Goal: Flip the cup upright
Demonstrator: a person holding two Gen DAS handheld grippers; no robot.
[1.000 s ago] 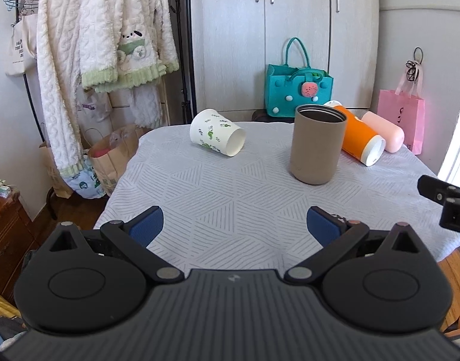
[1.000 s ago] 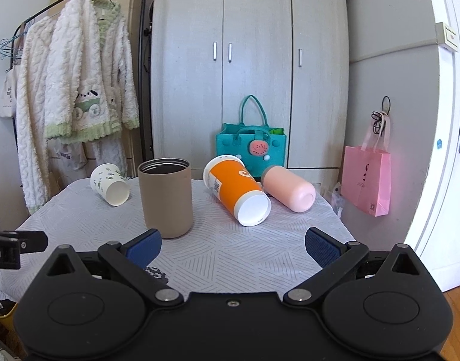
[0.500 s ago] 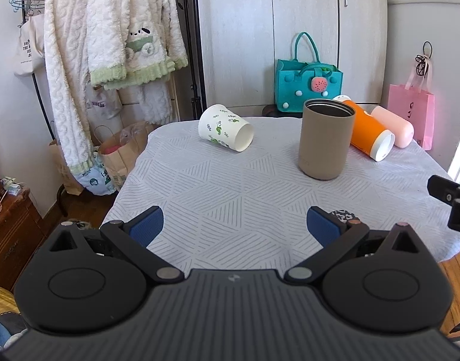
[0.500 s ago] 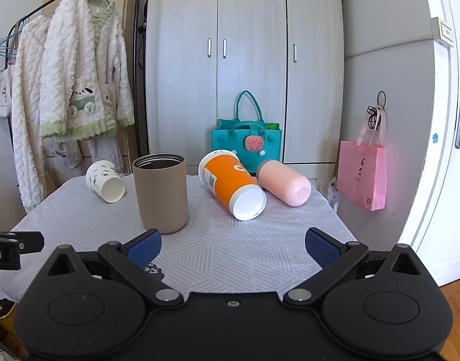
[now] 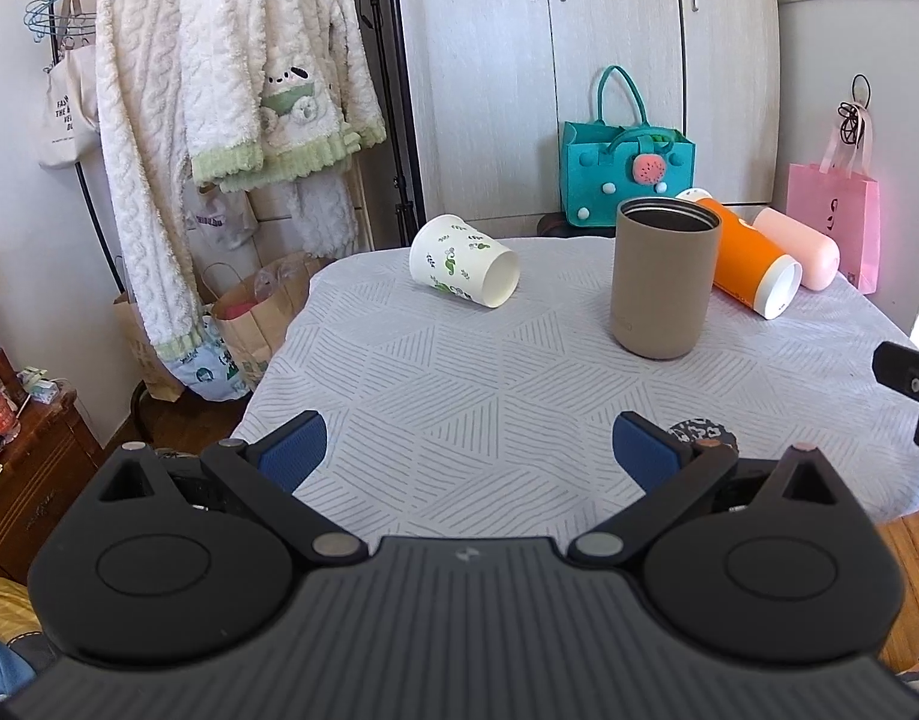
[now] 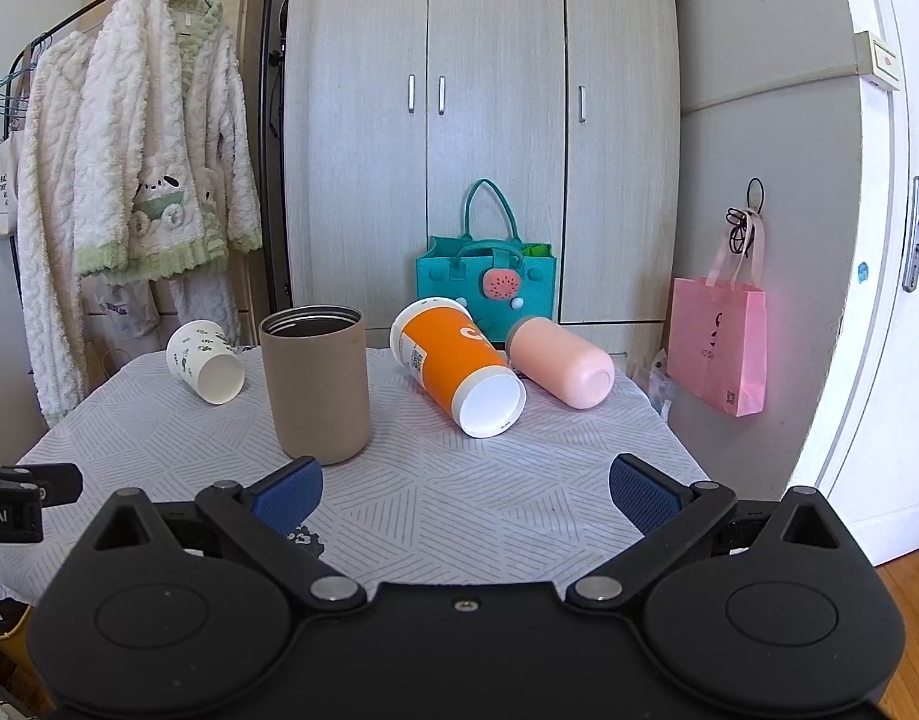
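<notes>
A tan cup (image 5: 663, 276) (image 6: 315, 381) stands upright on the table. A white leaf-print paper cup (image 5: 462, 269) (image 6: 204, 361) lies on its side at the far left. An orange cup (image 5: 750, 267) (image 6: 456, 365) and a pink cup (image 5: 798, 247) (image 6: 561, 363) lie on their sides to the right. My left gripper (image 5: 468, 456) is open and empty over the near table edge. My right gripper (image 6: 465, 492) is open and empty, near the table's front, short of the cups.
The table (image 5: 459, 396) has a white striped cloth. A small dark patterned item (image 5: 702, 433) lies near the front edge. A clothes rack with robes (image 5: 219, 90) stands left, a teal bag (image 6: 486, 288) and wardrobe behind, a pink bag (image 6: 717, 348) at right.
Both grippers have drawn back and risen slightly, so the cups look a little farther away. The cups have not moved. Both grippers stay open.
</notes>
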